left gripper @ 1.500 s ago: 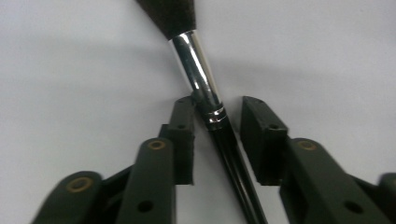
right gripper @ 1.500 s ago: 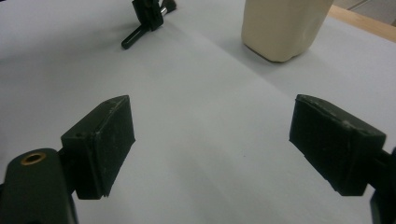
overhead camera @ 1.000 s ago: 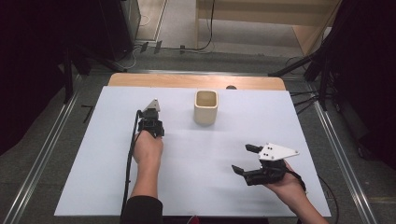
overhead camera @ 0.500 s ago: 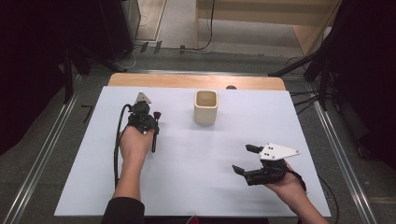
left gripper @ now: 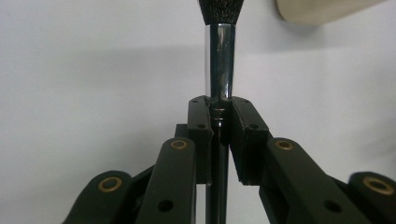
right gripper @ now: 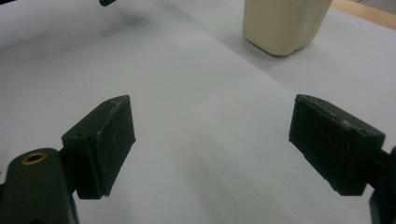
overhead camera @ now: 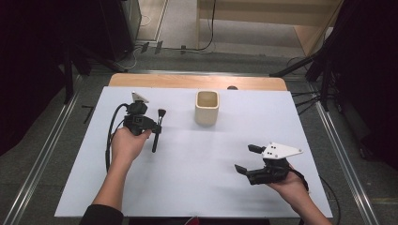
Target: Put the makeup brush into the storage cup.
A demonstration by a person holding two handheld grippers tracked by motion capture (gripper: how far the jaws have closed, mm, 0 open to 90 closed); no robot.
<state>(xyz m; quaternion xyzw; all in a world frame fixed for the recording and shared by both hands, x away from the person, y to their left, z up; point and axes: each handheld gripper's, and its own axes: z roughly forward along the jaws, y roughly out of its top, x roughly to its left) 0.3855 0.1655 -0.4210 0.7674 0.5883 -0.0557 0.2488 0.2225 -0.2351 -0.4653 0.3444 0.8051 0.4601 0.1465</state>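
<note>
My left gripper [overhead camera: 154, 129] is shut on a black makeup brush [overhead camera: 157, 125] over the left back part of the white table [overhead camera: 197, 187]. The brush points away from the person, with its bristles toward the far edge. In the left gripper view the jaws [left gripper: 219, 122] clamp the brush's shiny metal ferrule [left gripper: 219, 60], and the dark bristles reach the top edge. A beige square cup [overhead camera: 207, 107] stands upright to the right of the brush, open end up. My right gripper [overhead camera: 247, 159] stands open near the front right, its pads [right gripper: 105, 144] wide apart with nothing between them.
The cup [right gripper: 285, 23] lies ahead of the right gripper, across bare white tabletop. A wooden strip [overhead camera: 197, 81] runs along the table's far edge. Metal rails [overhead camera: 345, 154] flank the table on both sides, and dark stands and cables stand on the floor beyond.
The left hand has shifted left and turned at the wrist, so the brush it holds now shows beside the gripper. The right hand and the cup have stayed put.
</note>
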